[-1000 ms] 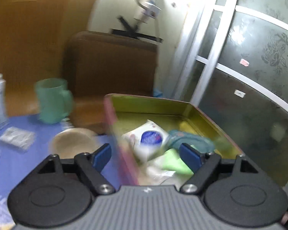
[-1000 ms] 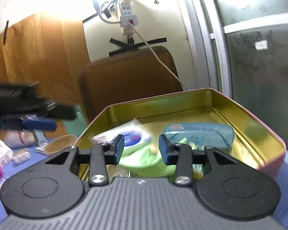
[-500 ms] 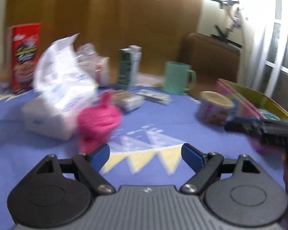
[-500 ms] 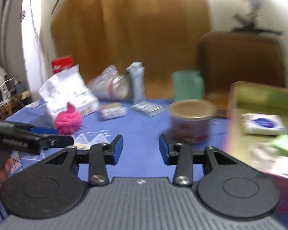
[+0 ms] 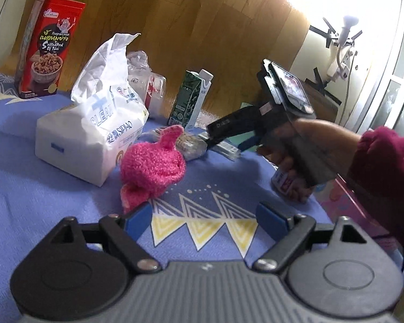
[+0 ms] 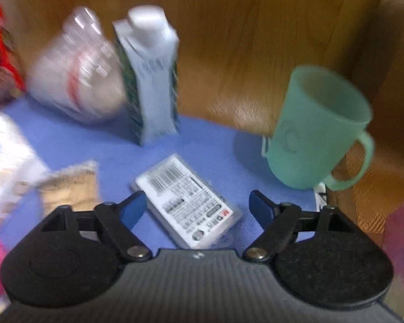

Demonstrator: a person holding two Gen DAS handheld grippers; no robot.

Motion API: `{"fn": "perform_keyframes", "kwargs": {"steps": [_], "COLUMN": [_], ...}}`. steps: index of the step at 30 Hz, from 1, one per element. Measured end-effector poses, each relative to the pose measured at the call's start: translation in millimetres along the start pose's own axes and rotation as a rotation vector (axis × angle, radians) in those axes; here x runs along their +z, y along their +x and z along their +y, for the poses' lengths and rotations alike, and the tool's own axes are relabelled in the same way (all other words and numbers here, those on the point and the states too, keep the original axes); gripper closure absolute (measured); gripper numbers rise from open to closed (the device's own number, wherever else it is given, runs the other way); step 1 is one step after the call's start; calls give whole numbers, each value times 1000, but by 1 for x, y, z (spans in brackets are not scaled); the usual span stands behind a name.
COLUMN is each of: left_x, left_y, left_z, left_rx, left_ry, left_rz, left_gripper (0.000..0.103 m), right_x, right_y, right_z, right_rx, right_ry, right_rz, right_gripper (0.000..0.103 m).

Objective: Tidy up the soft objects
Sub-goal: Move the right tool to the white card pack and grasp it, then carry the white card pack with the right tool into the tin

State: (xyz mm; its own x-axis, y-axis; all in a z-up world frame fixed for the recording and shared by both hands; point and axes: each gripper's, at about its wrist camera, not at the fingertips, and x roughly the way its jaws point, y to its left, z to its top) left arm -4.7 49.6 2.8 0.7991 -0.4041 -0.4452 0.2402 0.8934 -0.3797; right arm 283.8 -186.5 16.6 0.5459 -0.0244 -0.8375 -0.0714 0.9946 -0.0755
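A fuzzy pink sock ball [image 5: 152,168] lies on the blue tablecloth, just ahead and left of my open, empty left gripper [image 5: 203,219]. A white tissue pack [image 5: 94,132] stands behind it. My right gripper [image 6: 198,207] is open and empty, its fingers on either side of a flat white labelled packet [image 6: 187,203] on the cloth. The right gripper also shows in the left wrist view [image 5: 229,132], held by a hand in a maroon sleeve. A sliver of pink tin [image 6: 401,245] shows at the right edge.
A teal mug [image 6: 317,129] stands right of the packet. A milk carton [image 6: 150,80], a clear plastic bag [image 6: 78,78] and a red snack box [image 5: 49,45] line the back by the wooden wall. A small clear snack packet [image 6: 70,185] lies to the left.
Both grippers swung left from the tin to the cluttered cloth. The right gripper opened wider and dropped over the white packet. The left gripper came closer to the pink sock.
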Motion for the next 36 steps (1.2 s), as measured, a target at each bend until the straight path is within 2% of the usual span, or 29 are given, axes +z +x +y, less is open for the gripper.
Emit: {"fn": "perform_keyframes", "kwargs": {"steps": [2, 4, 8, 13, 15, 18, 20, 21, 23, 26, 28, 29, 30, 31, 33, 34, 35, 36], "left_x": [0, 0, 0, 1, 2, 1, 1, 1, -1, -3, -5, -7, -9, -11, -13, -13, -13, -12], "left_y": [-1, -1, -5, -3, -2, 1, 4, 5, 7, 8, 11, 15, 22, 29, 31, 32, 34, 36], "left_z": [1, 3, 6, 9, 9, 2, -4, -8, -17, -27, -37, -42, -49, -55, -69, -73, -75, -78], "left_rx": [-5, -10, 0, 17, 21, 29, 32, 34, 10, -96, -149, -162, -164, -156, -108, -108, -136, -175], "left_ry": [-10, -20, -48, -73, -63, -26, 3, 16, 0, -95, -129, -132, -129, -110, -55, -51, -64, -83], "left_rz": [-5, -4, -20, -10, -1, 19, 45, 63, 99, 147, 177, 202, 241, 258, 246, 254, 270, 290], "left_gripper": [13, 12, 10, 9, 9, 11, 13, 15, 15, 15, 16, 21, 35, 36, 47, 50, 57, 59], "right_x": [-7, -14, -52, -136, -179, -237, -267, -271, -275, -264, -258, -258, -261, -260, -260, -261, -264, -266], "right_y": [-2, -11, -40, -98, -123, -153, -163, -163, -167, -162, -156, -156, -158, -158, -160, -161, -163, -166], "right_z": [6, 10, 20, 26, 27, 26, 28, 32, 40, 44, 38, 33, 26, 23, 15, 10, 9, 6], "right_rx": [27, 82, 132, 200, 200, 233, 237, 239, 226, 207, 216, 240, 261, 268, 324, 349, 349, 345], "right_ry": [5, -13, -69, -156, -161, -95, -79, -93, -157, -200, -181, -157, -136, -130, -75, -28, 3, 28], "right_rz": [-30, -20, -37, -111, -174, -281, -357, -380, -399, -398, -381, -366, -365, -368, -351, -348, -350, -356], "right_gripper": [37, 41, 40, 40, 39, 39, 31, 27, 26, 22, 21, 21, 33, 45, 45, 45, 45, 45]}}
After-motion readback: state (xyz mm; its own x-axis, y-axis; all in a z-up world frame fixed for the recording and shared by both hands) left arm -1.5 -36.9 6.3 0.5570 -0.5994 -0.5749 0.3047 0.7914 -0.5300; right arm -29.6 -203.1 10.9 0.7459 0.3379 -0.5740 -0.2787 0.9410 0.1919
